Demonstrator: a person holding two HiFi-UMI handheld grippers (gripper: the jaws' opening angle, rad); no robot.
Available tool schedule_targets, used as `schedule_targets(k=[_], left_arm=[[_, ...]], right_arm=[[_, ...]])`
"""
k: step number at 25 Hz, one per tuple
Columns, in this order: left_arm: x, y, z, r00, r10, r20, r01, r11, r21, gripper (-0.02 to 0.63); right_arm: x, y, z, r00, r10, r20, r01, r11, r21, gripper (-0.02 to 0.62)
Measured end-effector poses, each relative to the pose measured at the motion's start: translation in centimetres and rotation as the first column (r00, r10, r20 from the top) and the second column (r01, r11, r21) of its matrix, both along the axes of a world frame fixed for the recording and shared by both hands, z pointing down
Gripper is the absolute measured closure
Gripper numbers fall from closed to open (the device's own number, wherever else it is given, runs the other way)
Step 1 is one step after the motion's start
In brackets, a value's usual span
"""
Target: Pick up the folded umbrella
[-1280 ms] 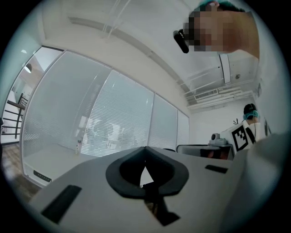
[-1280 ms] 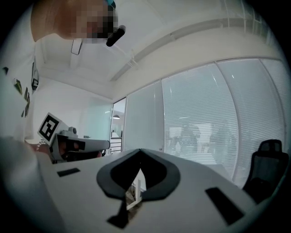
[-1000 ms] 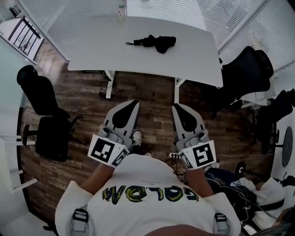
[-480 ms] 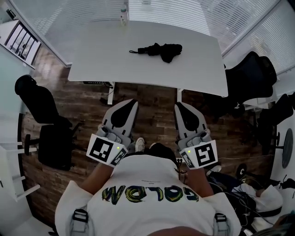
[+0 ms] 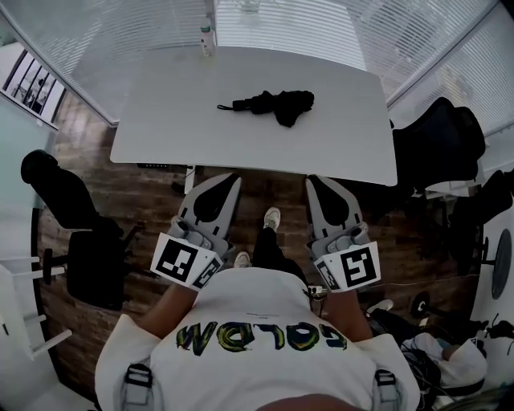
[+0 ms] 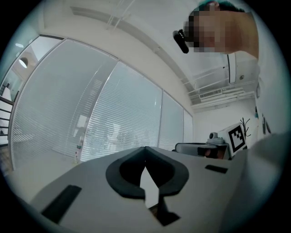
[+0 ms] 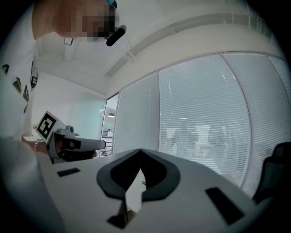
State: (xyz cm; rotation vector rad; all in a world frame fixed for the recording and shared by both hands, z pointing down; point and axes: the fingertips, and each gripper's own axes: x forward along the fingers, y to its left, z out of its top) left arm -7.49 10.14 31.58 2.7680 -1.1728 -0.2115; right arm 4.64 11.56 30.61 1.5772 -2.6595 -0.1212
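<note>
Black and folded, the umbrella (image 5: 269, 103) lies flat on a white table (image 5: 185, 136), well ahead of both claws and touching neither. It stretches across roughly the span between the lines along which they point. Its slim end is toward the left gripper's (image 5: 229, 181) side, and its bunched fabric is toward the right gripper's (image 5: 318, 183) side. Both grippers are held low in front of the person, side by side and apart, pointing toward the table. Seen from above, the table's near edge runs just ahead of their tips. In the left gripper view the two jaws meet at their tips, with nothing caught between the dark pads. The right gripper view shows the same, its jaws closed together and empty. A small bottle (image 5: 207, 36) stands at the far edge of the table, beyond the umbrella and on the left gripper's side. Below and between the two claws, a light shoe (image 5: 273, 217) rests on the wooden floor (image 5: 144, 185). One black office chair (image 5: 76, 213) stands outboard of the left gripper. Another chair (image 5: 438, 132) stands outboard of and ahead of the right gripper, beside the table's end. Window blinds (image 5: 281, 20) close off the space beyond the table.
</note>
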Motion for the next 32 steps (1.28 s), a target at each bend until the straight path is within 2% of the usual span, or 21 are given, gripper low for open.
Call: schedule_targets(k=[20,25,32], left_arm=[[13.5,-22.0,-1.3,1.000,-0.015,0.017,0.015,1.000,0.005,0.595],[15.1,-25.8,-0.2,0.999,-0.035,0.017,0.035,0.999,-0.006,0.595],[15.4,-28.5,0.2,0.998,-0.054,0.017,0.054,0.998,-0.018,0.595]], right_arm=[[13.6,-22.0,-1.1,1.000,-0.015,0.005,0.015,1.000,0.006,0.584],[15.2,-26.0,-0.2,0.999,-0.034,-0.001,0.034,0.999,-0.001,0.584],[15.3,-28.7,0.2,0.999,-0.054,-0.004,0.054,0.998,-0.013,0.584]])
